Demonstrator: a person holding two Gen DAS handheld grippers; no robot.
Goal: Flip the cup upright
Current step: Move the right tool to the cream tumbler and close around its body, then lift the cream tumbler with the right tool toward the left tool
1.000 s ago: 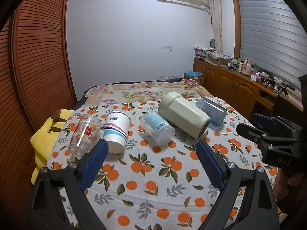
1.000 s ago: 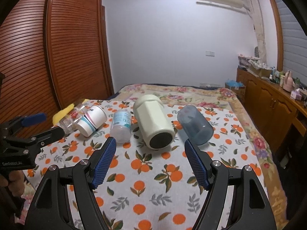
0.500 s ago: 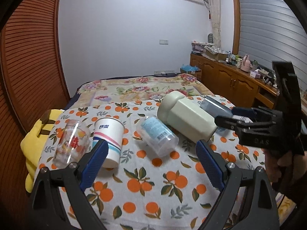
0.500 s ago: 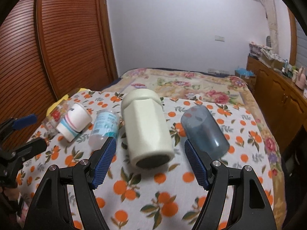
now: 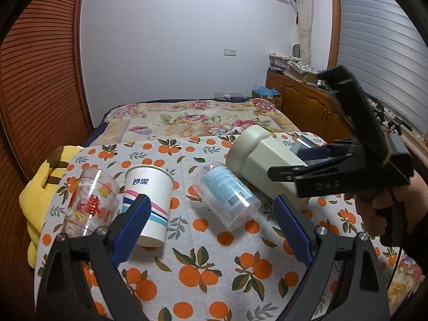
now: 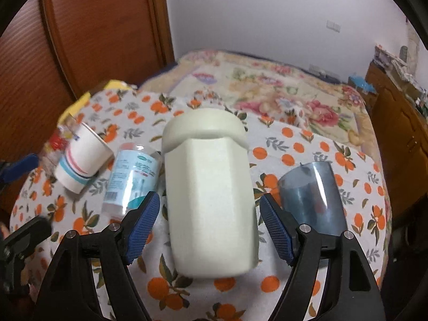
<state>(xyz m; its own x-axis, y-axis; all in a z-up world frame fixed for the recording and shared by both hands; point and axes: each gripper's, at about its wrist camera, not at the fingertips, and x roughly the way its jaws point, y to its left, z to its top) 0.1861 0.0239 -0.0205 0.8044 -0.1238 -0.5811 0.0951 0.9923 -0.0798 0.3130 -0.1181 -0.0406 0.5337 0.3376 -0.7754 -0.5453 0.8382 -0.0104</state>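
Several cups lie on their sides on an orange-print cloth (image 5: 203,275). A large cream cup (image 6: 211,198) lies between the open fingers of my right gripper (image 6: 210,223), its base toward me; the fingers stand on either side of it, apart from its walls. It also shows in the left wrist view (image 5: 264,165), with the right gripper (image 5: 302,165) over it. My left gripper (image 5: 211,227) is open and empty, above a clear labelled cup (image 5: 227,195) and a white paper cup (image 5: 149,203).
A clear glass with red print (image 5: 88,203) lies at the left, a smoky blue cup (image 6: 313,198) at the right. A yellow pillow (image 5: 37,190) sits off the cloth's left edge. A wooden cabinet (image 5: 307,104) runs along the right.
My right gripper has moved forward and down, so the cream cup now lies between its open fingers. My left gripper has drifted a little closer to the paper and clear cups.
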